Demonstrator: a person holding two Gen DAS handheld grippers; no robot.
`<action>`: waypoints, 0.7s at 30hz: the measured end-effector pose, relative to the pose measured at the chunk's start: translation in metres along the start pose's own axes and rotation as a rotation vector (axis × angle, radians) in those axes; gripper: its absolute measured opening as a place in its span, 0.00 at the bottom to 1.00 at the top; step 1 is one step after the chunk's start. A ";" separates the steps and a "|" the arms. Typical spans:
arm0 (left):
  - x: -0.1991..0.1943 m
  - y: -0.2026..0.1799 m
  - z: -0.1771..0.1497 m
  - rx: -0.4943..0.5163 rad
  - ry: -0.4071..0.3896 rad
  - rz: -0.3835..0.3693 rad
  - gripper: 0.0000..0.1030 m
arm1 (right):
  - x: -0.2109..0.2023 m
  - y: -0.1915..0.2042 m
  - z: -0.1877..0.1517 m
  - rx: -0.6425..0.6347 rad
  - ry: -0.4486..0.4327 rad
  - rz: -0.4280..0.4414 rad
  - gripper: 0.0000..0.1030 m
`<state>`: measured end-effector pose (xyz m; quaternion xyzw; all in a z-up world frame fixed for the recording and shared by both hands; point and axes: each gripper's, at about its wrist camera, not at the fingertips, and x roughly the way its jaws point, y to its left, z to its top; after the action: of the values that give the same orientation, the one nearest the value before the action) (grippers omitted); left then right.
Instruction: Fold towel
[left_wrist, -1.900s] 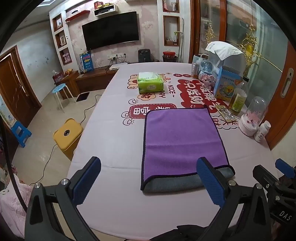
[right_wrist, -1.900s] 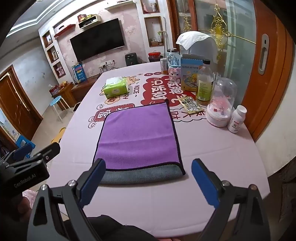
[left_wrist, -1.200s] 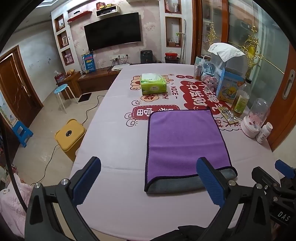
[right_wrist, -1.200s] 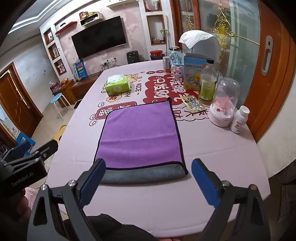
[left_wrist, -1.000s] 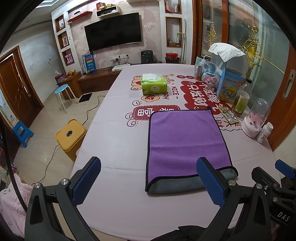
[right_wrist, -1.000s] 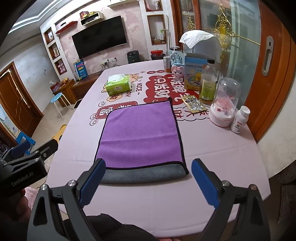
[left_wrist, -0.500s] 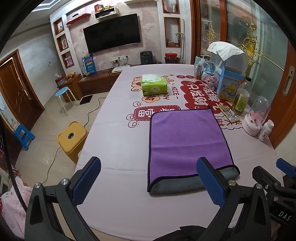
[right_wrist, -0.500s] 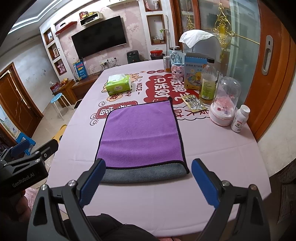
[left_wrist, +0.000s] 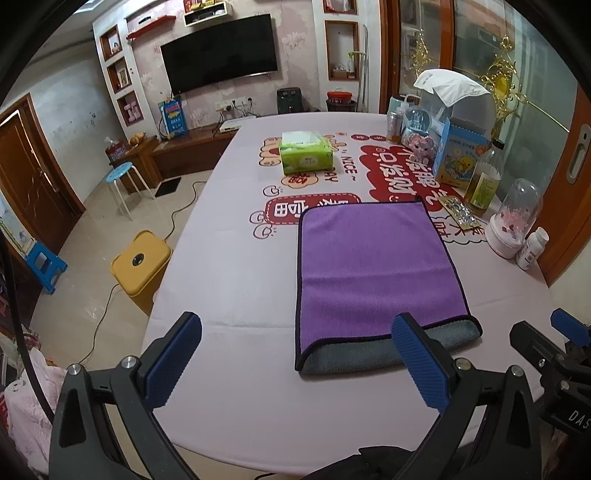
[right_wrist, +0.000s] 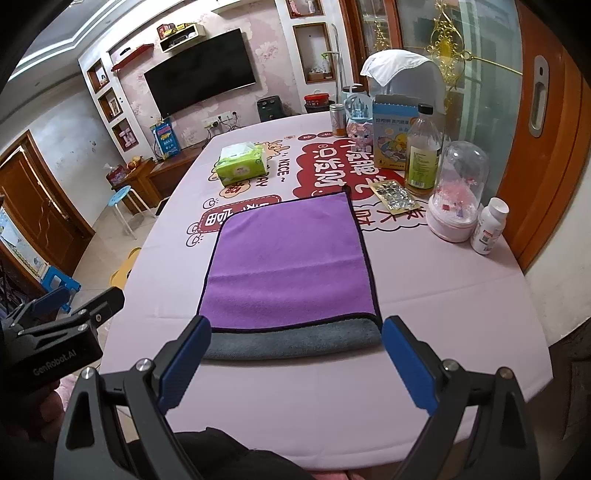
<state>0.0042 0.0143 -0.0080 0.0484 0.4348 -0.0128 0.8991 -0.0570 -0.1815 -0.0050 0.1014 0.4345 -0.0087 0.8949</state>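
Observation:
A purple towel (left_wrist: 373, 266) with a grey underside lies folded flat on the pink tablecloth (left_wrist: 236, 266). Its grey fold faces me at the near edge. It also shows in the right wrist view (right_wrist: 291, 266). My left gripper (left_wrist: 295, 358) is open and empty, held above the table's near edge, left of the towel's near left corner. My right gripper (right_wrist: 295, 363) is open and empty, centred just short of the towel's near fold. Neither gripper touches the towel.
A green tissue pack (left_wrist: 304, 157) lies beyond the towel. Along the right edge stand a bottle (right_wrist: 423, 158), a glass dome (right_wrist: 458, 192), a white pill bottle (right_wrist: 489, 225), a blue box (left_wrist: 460, 155) and a foil blister pack (right_wrist: 395, 195). A yellow stool (left_wrist: 140, 262) stands left of the table.
Both grippers have drifted slightly back and up from the table; the towel looks a little farther away. The jaws stay open and the towel has not moved.

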 end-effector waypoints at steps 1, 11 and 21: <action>0.002 0.000 0.000 0.001 0.007 -0.002 0.99 | 0.000 0.000 0.000 0.000 0.000 -0.003 0.92; 0.025 0.001 -0.002 0.028 0.068 -0.025 0.99 | 0.010 -0.016 -0.001 -0.022 0.005 0.009 0.92; 0.062 -0.001 -0.006 0.059 0.150 -0.044 0.99 | 0.034 -0.037 -0.009 -0.065 0.017 0.033 0.92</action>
<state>0.0380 0.0146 -0.0606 0.0662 0.5013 -0.0419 0.8617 -0.0465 -0.2137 -0.0436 0.0797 0.4403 0.0211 0.8941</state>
